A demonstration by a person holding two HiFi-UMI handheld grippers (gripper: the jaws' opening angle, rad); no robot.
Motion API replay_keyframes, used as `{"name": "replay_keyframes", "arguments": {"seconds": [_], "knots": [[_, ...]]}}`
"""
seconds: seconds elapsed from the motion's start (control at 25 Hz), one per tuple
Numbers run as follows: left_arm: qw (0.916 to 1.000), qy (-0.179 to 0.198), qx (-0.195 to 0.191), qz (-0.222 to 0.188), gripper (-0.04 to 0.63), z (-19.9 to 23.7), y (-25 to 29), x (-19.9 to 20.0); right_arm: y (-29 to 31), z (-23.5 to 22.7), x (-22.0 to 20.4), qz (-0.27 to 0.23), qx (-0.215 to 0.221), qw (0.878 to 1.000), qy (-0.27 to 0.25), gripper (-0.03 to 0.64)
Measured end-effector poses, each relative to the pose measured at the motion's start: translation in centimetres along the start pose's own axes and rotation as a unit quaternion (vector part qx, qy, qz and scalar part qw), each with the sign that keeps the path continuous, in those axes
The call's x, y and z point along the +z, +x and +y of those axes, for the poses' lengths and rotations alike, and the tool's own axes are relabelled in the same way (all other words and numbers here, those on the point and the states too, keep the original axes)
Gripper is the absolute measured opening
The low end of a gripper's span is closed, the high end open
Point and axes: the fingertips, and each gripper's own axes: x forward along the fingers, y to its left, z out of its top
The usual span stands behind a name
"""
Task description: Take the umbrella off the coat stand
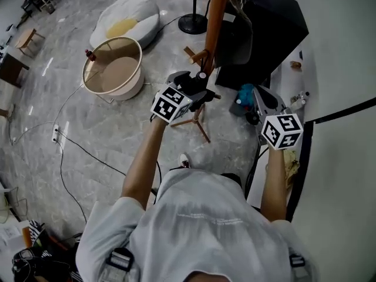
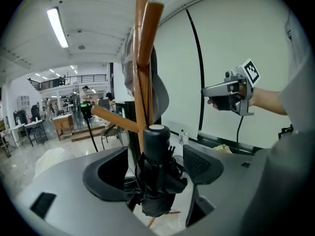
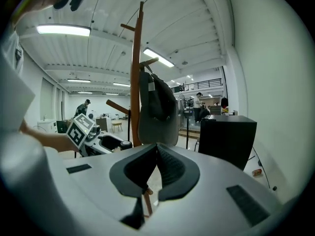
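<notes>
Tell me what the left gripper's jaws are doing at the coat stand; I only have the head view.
Observer: The left gripper view shows the left gripper with its jaws wide apart and the folded black umbrella standing between them.
Operator: Say whether it's gripped.
Observer: No squeeze shows; the umbrella's cap stands clear of both pads.
Operator: Report the right gripper.
Observer: In its own view the right gripper has its jaws together with nothing between them.
</notes>
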Motion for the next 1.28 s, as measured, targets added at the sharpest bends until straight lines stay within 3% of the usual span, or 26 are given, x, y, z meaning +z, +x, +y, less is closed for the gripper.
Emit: {"name": "replay_keyframes", "arguments": {"seconds": [0.16, 0.28, 0.36, 0.44, 0.6, 0.84, 0.96, 1.28], "knots": [[0.9987, -0.002, -0.026, 0.044, 0.38, 0.0, 2.4, -2.3, 1.3, -0.7, -0.6, 0.014, -0.003, 1.0, 0.005, 0.023], [0.9963, 0.011, -0.012, 0.084, 0.385, 0.2, 4.0, -4.0, 2.2, -1.5, -0.6, 0.019, 0.007, 1.0, 0.008, 0.023], [0.9959, 0.0, 0.005, 0.09, 0.383, 0.4, 4.7, -4.5, 2.7, -1.9, -0.7, 0.022, 0.017, 1.0, 0.004, 0.023], [0.9961, -0.024, 0.019, 0.083, 0.382, 0.6, 5.3, -4.7, 3.2, -2.3, -0.6, 0.024, 0.028, 0.999, -0.002, 0.023], [0.996, -0.06, 0.038, 0.053, 0.293, 0.3, 5.6, -4.9, 3.8, -2.9, -0.6, 0.025, 0.039, 0.999, -0.005, 0.023], [0.9936, -0.073, 0.083, 0.023, 0.26, 1.0, 4.3, -3.4, 4.9, -3.7, 0.2, 0.017, 0.061, 0.998, -0.006, 0.023], [0.9909, -0.057, 0.122, 0.002, 0.255, 1.3, 2.8, -1.4, 5.2, -3.4, 1.6, 0.003, 0.076, 0.997, -0.014, 0.023], [0.9784, -0.07, 0.19, -0.041, 0.249, 2.3, -1.9, 2.2, 6.5, -2.0, 5.8, -0.037, 0.124, 0.991, -0.025, 0.023]]}}
